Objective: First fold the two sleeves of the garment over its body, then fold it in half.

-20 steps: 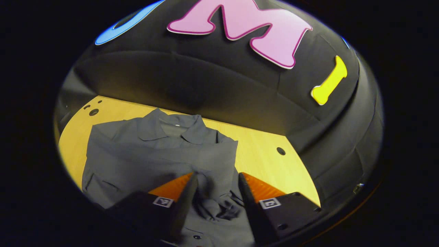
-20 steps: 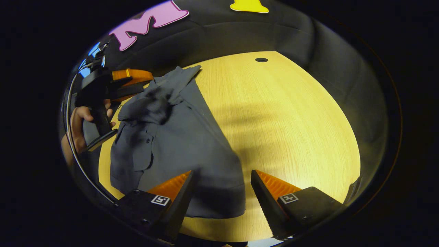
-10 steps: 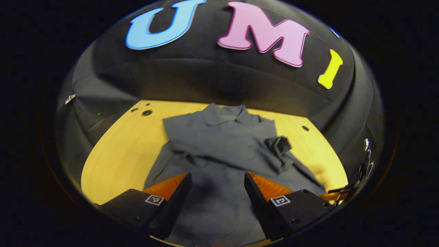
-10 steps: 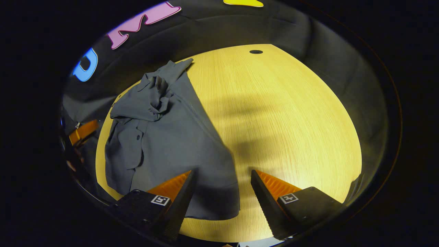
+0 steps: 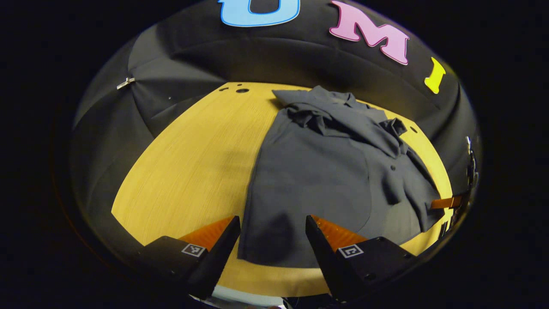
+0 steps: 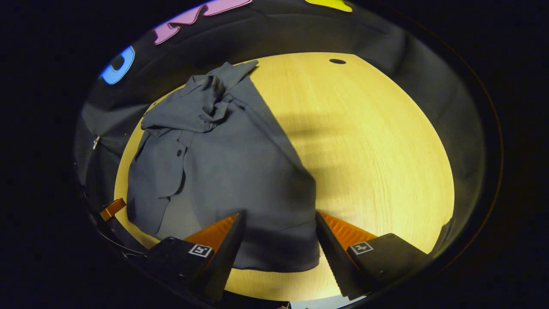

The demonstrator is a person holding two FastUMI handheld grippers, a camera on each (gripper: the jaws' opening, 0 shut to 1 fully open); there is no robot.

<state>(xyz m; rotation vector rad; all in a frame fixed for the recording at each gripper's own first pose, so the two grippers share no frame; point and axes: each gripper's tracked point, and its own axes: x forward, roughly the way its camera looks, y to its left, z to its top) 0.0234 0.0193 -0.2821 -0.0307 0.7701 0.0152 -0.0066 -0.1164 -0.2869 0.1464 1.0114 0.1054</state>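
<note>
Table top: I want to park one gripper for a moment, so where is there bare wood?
Bare table lies between the shirt's long edge and the booth wall in the right gripper view. The left gripper view shows a second free stretch on the shirt's other side, running to the holes. The middle is crowded by the shirt, with both sleeves bunched near the collar.

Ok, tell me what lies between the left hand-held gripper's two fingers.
In the left gripper view, the left hand-held gripper stands open, and the near hem of the grey shirt lies in the gap, flat on the wooden table.
</note>
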